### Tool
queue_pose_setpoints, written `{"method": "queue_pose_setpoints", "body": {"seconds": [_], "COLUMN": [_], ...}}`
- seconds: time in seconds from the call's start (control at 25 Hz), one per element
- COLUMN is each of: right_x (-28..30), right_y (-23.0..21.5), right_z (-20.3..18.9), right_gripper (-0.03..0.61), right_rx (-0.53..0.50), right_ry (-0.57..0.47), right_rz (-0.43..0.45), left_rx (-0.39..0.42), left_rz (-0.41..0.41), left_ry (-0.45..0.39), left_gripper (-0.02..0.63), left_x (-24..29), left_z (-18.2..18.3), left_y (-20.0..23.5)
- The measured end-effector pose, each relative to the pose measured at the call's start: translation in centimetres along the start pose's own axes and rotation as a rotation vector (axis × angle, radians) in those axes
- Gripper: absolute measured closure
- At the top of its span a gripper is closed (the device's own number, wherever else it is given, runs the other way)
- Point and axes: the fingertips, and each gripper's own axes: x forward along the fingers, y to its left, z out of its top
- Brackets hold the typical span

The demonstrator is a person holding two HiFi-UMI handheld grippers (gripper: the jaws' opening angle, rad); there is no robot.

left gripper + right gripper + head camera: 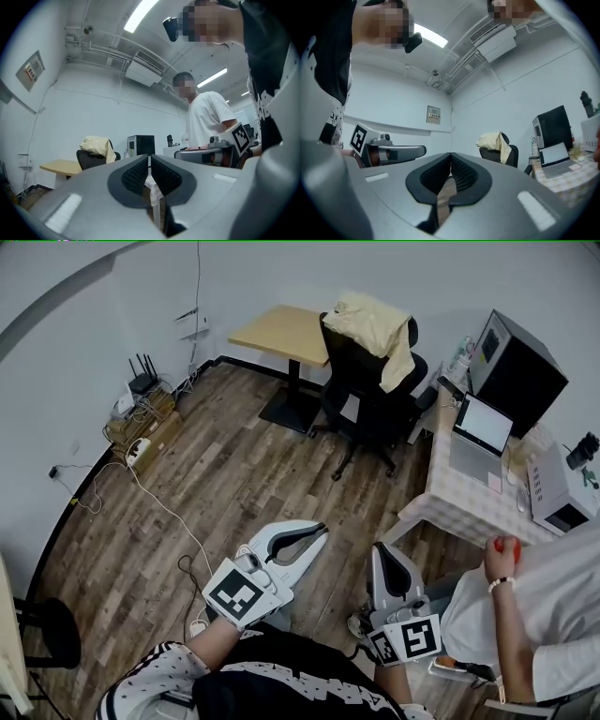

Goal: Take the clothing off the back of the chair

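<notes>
Brown wood-plank floor (216,474), square pale wooden table (281,332), open silver laptop (480,439) on chequered-cloth table (459,510), black router (142,381) on cardboard boxes (155,427), person in white shirt (553,601)

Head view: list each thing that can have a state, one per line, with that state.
left tool, shut, empty
right tool, shut, empty
yellow clothing, draped over the back of the chair, not yet taken
laptop, lid open, screen lit
</notes>
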Motion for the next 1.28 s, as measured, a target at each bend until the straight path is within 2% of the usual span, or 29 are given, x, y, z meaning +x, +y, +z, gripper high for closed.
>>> {"method": "queue_pose_setpoints", "body": {"seconds": [0.08, 0.28, 0.6, 0.76, 1.28], "right_x": [0.9, 2.8, 5.4, 7.2, 13.0], "right_y": [-0.4, -2.4, -5.1, -6.1, -7.0], "right_z": [0.0, 0.5, 0.1, -0.1, -0.7], "right_gripper": [0.558, 0.551, 0.541, 0.535, 0.523], "right_rx": [-0.007, -0.016, -0.021, -0.025, -0.039], "right_ry": [0.008, 0.014, 0.051, 0.061, 0.07], "right_rz": [-0.016, -0.066, -0.136, -0.152, -0.169], "left_rx": [-0.003, -0.032, -0.059, -0.079, -0.07], "left_rz": [-0.018, -0.046, -0.105, -0.113, -0.126], "left_ry": [-0.026, -0.03, 0.013, 0.013, -0.011], "left_gripper": [0.612, 0.612, 0.611, 0.609, 0.591], "left_x": [0.7, 2.8, 6.1, 7.2, 9.0], "left_z": [0.2, 0.0, -1.0, -1.4, -1.5], "left_y": [1.0, 3.2, 6.2, 7.9, 13.8]}}
